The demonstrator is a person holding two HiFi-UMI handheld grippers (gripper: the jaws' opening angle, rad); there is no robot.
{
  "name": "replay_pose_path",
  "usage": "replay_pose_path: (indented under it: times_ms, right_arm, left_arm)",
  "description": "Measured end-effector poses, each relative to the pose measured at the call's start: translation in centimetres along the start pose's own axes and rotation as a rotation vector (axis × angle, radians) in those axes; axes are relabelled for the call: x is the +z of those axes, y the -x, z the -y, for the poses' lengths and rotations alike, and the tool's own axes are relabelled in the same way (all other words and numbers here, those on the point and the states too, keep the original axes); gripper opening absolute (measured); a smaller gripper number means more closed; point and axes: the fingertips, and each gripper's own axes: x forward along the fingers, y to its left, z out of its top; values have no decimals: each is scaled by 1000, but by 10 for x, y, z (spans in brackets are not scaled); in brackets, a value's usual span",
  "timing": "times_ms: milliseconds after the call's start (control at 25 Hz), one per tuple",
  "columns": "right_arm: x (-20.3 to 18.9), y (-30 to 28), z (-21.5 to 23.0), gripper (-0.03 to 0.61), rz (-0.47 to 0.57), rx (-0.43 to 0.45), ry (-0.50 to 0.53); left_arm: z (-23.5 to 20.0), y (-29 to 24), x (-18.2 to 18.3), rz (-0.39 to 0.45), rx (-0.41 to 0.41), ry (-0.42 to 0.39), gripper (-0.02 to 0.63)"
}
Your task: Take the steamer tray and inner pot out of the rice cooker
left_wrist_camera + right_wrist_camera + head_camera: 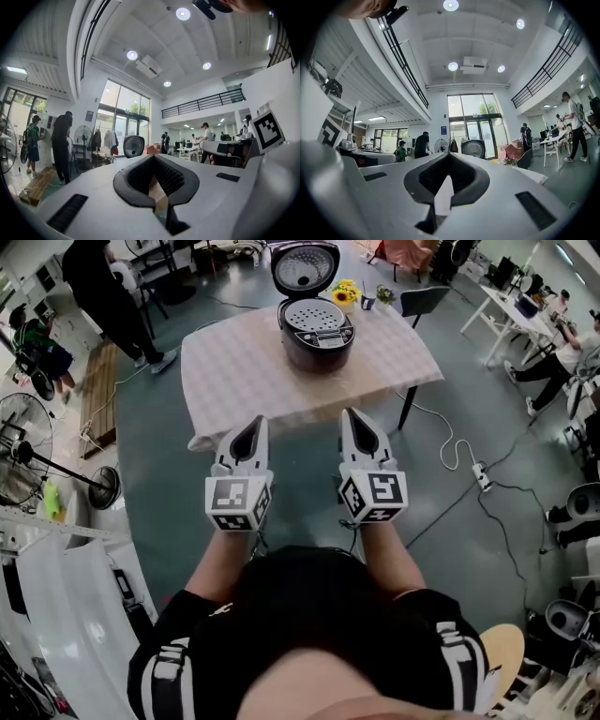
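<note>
A dark rice cooker (317, 332) stands on a table (234, 371) some way ahead of me, its lid (305, 268) swung up. A grey perforated steamer tray (317, 317) sits in its mouth; the inner pot under it is hidden. My left gripper (249, 431) and right gripper (357, 422) are held side by side short of the table's near edge, both shut and empty. The left gripper (157, 180) points level and its view shows the open lid (134, 146) over its jaws. In the right gripper view the right gripper (445, 180) also sees the lid (473, 149).
The table wears a checked cloth. Yellow flowers (344, 293) and a small cup (367, 303) stand behind the cooker. A dark chair (424, 302) is at the far right corner. A white cable and power strip (480, 476) lie on the floor to the right. A person (108, 296) stands at the far left.
</note>
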Motion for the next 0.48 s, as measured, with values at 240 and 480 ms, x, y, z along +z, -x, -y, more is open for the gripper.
replay_pose_path:
  times_ms: [240, 480]
  right_arm:
    - [-5, -6, -24, -2, 10, -18, 8]
    - [-5, -15, -42, -2, 10, -18, 15]
  left_arm:
    - [-22, 12, -6, 5, -24, 9, 3]
    - [-39, 18, -9, 3, -35, 17, 3]
